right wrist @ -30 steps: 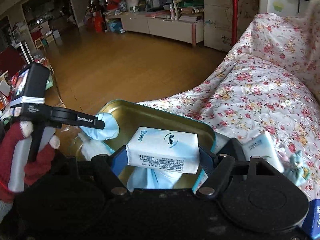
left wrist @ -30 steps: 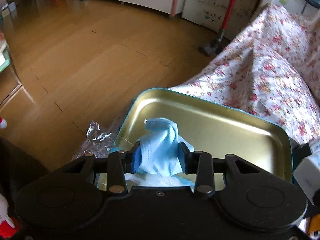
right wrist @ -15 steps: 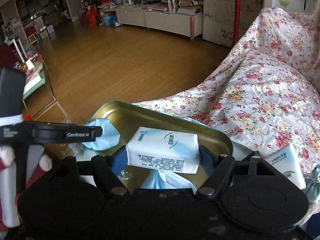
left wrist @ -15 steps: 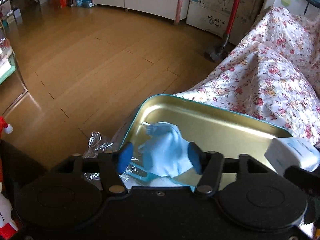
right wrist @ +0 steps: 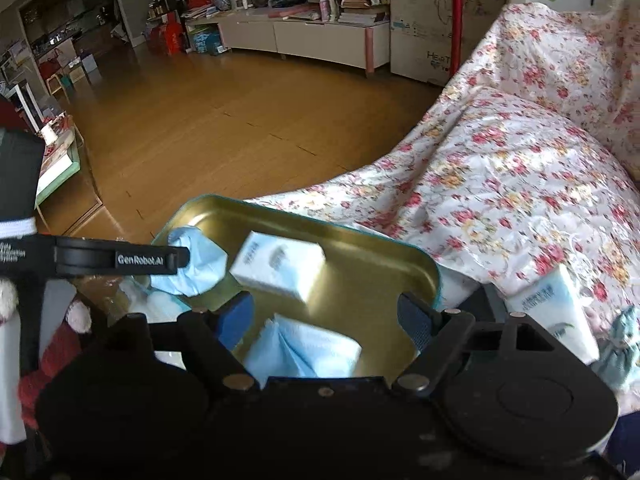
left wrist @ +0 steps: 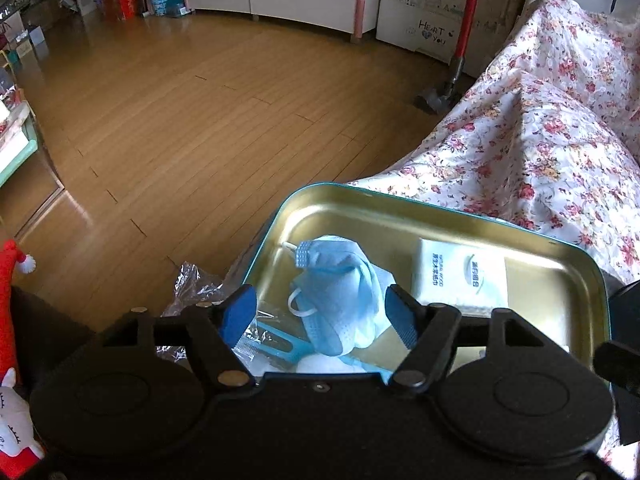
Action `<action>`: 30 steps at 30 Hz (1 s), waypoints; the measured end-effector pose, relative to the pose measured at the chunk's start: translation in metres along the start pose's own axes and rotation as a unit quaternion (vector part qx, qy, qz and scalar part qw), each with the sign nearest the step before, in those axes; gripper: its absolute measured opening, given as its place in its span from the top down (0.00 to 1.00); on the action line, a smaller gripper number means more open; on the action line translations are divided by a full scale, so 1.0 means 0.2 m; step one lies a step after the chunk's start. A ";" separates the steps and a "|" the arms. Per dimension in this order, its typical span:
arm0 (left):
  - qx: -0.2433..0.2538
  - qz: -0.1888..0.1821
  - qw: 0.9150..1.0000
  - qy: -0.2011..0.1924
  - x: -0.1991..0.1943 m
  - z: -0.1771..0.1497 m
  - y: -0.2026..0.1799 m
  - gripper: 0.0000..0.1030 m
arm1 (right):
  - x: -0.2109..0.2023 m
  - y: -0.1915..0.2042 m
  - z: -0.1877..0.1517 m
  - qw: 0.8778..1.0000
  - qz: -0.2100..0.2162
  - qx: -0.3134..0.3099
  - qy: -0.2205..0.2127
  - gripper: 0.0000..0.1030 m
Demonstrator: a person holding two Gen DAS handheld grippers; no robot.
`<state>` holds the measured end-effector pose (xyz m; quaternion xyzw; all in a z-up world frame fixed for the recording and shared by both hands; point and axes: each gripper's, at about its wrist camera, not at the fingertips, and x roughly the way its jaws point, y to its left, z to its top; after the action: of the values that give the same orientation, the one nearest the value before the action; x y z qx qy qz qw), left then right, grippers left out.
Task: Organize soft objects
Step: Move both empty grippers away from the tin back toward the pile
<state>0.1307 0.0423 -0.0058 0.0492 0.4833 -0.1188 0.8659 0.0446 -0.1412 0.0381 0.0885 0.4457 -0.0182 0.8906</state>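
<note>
Blue pads of the left gripper (left wrist: 320, 314) were opening around the crumpled face mask (left wrist: 340, 292), lower centre, no longer pressing it. The right gripper (right wrist: 326, 314) was opening too, its tissue pack (right wrist: 280, 270) loose in the gold tin tray (right wrist: 400, 248). Both should lift straight, I think, so nothing gets dragged out.

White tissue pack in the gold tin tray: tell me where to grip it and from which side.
Grip the white rectangular tissue pack across its two long sides, coming from above. It appears to lie flat in the gold tin tray with open tray floor around it; the crumpled blue face mask lies beside it, so descend clear of that side.
</note>
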 end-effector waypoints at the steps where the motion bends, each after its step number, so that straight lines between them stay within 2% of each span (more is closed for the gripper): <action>1: 0.001 0.001 1.000 0.001 0.00 0.00 0.00 0.36 | -0.01 -0.01 -0.01 1.000 0.000 0.002 0.001 0.24; 19: 0.015 -0.001 0.999 0.051 0.05 -0.02 0.00 0.35 | -0.16 -0.09 -0.20 1.000 -0.004 0.026 0.004 0.22; 25: 0.007 0.005 0.999 0.050 0.03 -0.04 0.02 0.35 | -0.25 -0.13 -0.27 0.999 -0.010 0.037 -0.005 0.21; 30: 0.006 0.017 0.999 0.031 0.00 -0.05 0.03 0.35 | -0.34 -0.18 -0.33 0.999 -0.020 0.046 -0.014 0.21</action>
<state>0.1225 0.0495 -0.0110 0.0665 0.5086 -0.1051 0.8520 -0.0533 -0.1688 0.0490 0.1204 0.4335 -0.0581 0.8912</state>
